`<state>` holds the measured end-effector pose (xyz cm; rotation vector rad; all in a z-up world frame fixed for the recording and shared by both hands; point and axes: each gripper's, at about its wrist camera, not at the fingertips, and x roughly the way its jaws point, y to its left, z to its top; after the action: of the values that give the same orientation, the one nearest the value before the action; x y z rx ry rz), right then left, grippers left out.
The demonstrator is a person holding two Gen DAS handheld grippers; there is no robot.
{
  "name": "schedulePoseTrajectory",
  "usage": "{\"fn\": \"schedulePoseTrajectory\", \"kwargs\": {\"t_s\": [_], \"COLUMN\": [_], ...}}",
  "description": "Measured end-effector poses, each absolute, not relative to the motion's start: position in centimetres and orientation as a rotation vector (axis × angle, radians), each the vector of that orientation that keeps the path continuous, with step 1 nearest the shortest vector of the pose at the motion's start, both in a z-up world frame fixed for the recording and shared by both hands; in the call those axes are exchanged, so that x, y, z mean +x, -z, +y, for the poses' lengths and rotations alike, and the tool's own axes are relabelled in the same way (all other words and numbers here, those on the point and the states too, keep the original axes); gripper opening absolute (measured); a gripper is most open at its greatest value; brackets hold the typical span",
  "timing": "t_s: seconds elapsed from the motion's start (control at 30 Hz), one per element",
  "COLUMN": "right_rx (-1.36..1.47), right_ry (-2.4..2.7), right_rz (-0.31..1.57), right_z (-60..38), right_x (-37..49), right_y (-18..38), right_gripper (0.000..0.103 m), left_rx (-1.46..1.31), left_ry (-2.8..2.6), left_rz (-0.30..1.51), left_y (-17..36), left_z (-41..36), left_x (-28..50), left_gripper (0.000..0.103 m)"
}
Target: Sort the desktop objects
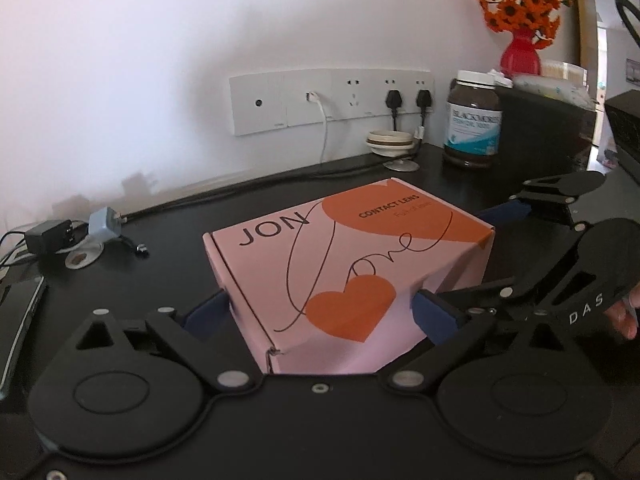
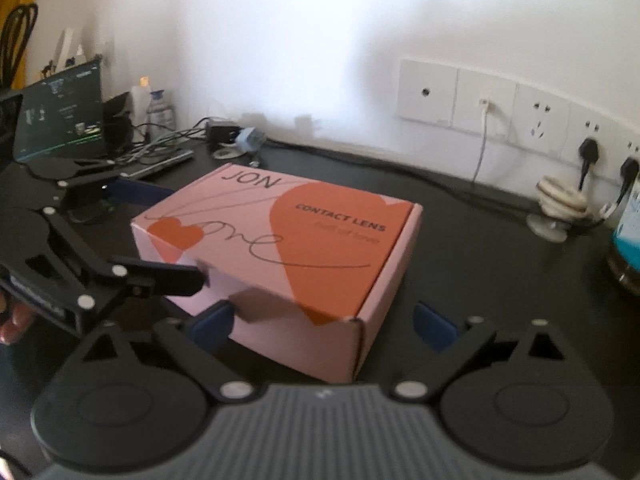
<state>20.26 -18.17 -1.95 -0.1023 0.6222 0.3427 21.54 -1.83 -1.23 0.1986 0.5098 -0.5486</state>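
The pink cardboard box (image 1: 344,276) printed with orange hearts and the words "CONTACT LENS" is shown resting on the black bench (image 1: 168,264), in the middle of it and in front of the white wall socket strip (image 1: 332,100). The left gripper (image 1: 320,316) is set about the near end of the box, its blue pads (image 1: 208,312) laid against the two side walls; the box appears to be clamped, though pressure cannot be confirmed. The right gripper (image 2: 324,324) is held with jaws spread wide: one blue pad touches or nearly touches a corner of the box, the other stands clear, and nothing is held.

Risks are judged as follows. The thin card walls may be crushed if the jaws are squeezed harder. A box gripped at one end only may tilt or slip when lifted. The two grippers, working close together, may be knocked against each other. The brown supplement bottle (image 1: 472,124) with the white cap and the stacked cream dishes (image 1: 390,142) may be struck if the box is swung towards the wall.

The contents and weight of the box are not shown. The far side of the box is hidden. The right wrist view is blurred, and the bottle is cut off at its edge. Only fingertips of the person (image 1: 624,316) are seen.
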Motion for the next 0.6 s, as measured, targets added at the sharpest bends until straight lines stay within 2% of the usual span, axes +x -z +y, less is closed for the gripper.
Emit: {"fn": "schedulePoseTrajectory", "kwargs": {"t_s": [0.3,0.53,0.6], "right_rx": [-0.012,0.111,0.176], "right_ry": [-0.245,-0.280,-0.308], "right_rz": [0.632,0.584,0.561], "right_z": [-19.0,-19.9,-20.6], "right_x": [24.8,27.3,27.8], "right_y": [2.4,2.4,2.3], "right_gripper": [0.089,0.090,0.094], "left_rx": [0.202,0.045,0.022], "left_ry": [0.478,0.494,0.483], "left_rz": [0.516,0.576,0.609], "left_y": [1.3,2.1,2.5], "left_z": [-2.9,-0.3,-0.1], "left_x": [26.3,28.0,28.6], "left_gripper": [0.101,0.101,0.101]}}
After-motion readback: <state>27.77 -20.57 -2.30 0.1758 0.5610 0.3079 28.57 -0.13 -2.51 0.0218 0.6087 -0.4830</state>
